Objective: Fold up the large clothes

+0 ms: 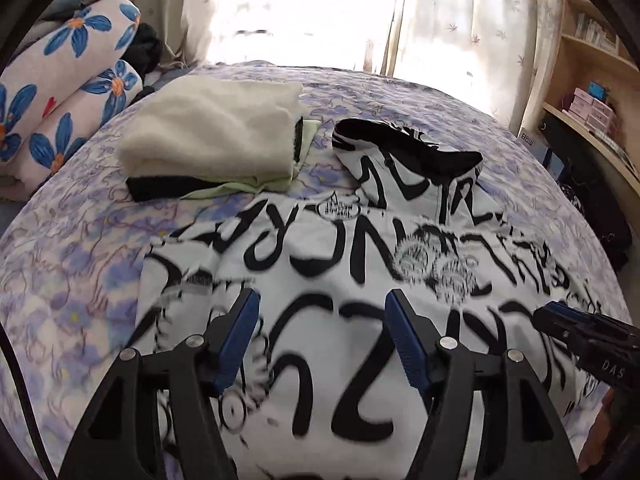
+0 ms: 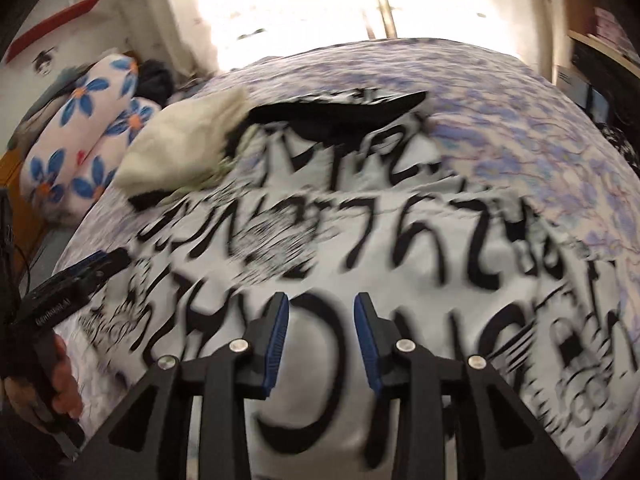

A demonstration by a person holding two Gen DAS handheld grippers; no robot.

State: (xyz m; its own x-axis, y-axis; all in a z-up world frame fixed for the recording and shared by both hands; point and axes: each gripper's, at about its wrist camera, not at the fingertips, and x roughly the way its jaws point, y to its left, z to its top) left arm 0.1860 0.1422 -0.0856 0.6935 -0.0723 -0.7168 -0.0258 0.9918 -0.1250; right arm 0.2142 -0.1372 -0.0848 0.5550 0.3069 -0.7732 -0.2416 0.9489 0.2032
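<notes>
A large white garment with black lettering (image 1: pixel 360 272) lies spread on the bed, its black-lined hood at the far end; it also fills the right wrist view (image 2: pixel 360 248). My left gripper (image 1: pixel 322 300) is open and empty just above the garment's near part. My right gripper (image 2: pixel 322 304) is open and empty above the garment. The right gripper also shows at the right edge of the left wrist view (image 1: pixel 580 328). The left gripper shows at the left of the right wrist view (image 2: pixel 80 276). The right wrist view is blurred.
The bed has a blue-flowered sheet (image 1: pixel 72 264). A stack of folded clothes, cream on top (image 1: pixel 212 136), lies at the far left beside the hood. Flowered rolled bedding (image 1: pixel 68 92) lies left. Curtained window behind; wooden shelves (image 1: pixel 592 80) at right.
</notes>
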